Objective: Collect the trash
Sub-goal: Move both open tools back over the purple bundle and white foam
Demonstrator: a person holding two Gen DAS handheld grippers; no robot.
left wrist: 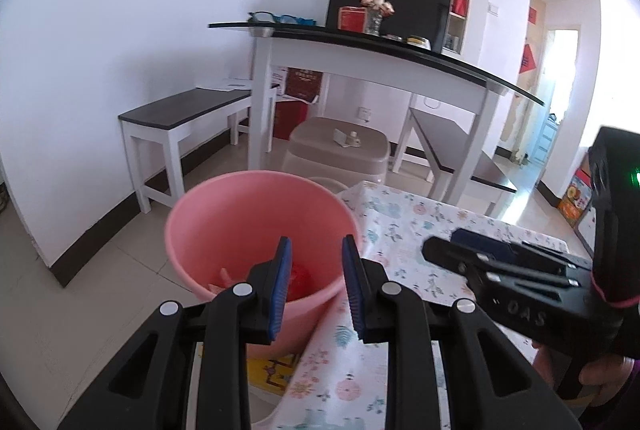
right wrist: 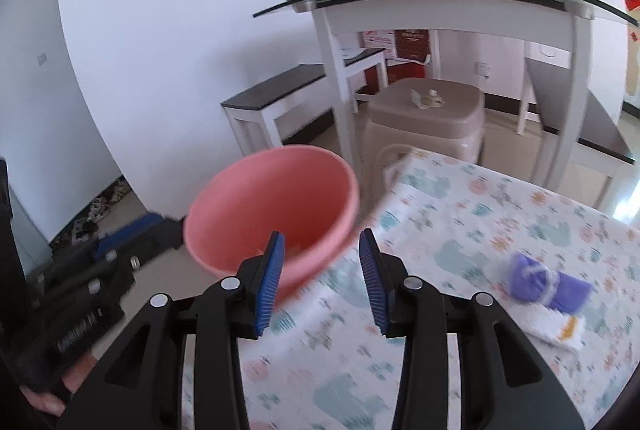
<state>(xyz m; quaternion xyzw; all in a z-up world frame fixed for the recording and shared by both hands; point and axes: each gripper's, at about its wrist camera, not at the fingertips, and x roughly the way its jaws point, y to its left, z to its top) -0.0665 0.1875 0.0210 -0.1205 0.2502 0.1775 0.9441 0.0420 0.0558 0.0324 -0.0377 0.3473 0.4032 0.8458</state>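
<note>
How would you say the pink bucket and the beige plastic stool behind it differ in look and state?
The pink bucket is round and open-topped, with red trash inside; the beige stool is squarish and flat-topped, with small white scraps lying on it. The bucket stands beside the floral-clothed table; the stool stands farther back, under the glass-topped table. Both look like plastic.

Pink plastic bin [left wrist: 240, 222]: round, tapered, upright, open at the top. It stands on the floor just beside the corner of the counter [left wrist: 420, 230], which carries a floral-print cloth. A red item [left wrist: 299, 280] lies at the bottom of the bin. Purple bundle [right wrist: 548, 284]: soft, tied with white cord, blurred. It lies on the counter, well apart from the bin.
</note>
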